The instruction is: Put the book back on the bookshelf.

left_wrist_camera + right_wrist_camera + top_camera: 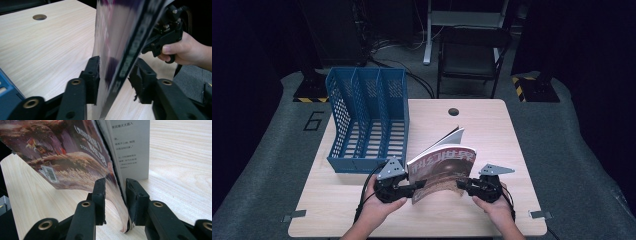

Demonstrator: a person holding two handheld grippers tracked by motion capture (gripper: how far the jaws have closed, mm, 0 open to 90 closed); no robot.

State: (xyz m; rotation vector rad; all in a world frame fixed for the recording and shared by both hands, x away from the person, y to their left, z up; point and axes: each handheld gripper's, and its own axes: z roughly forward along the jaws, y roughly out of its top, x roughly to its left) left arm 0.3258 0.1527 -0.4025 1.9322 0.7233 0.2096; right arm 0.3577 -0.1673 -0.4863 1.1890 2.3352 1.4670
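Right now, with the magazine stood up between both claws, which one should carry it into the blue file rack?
Probably the left claw: it sits right beside the blue file rack. But its jaws stand apart around the magazine, so it must close first. The right claw grips the far edge.

The blue file rack point(368, 117) blocked the table's point(492, 130) upper left. Bare tabletop lay open at upper right. The upright magazine point(442, 172) barred the lower centre.

Chinese title characters on magazine point(443, 172) cover, small barcode label, numeral 6 point(314, 120) on floor
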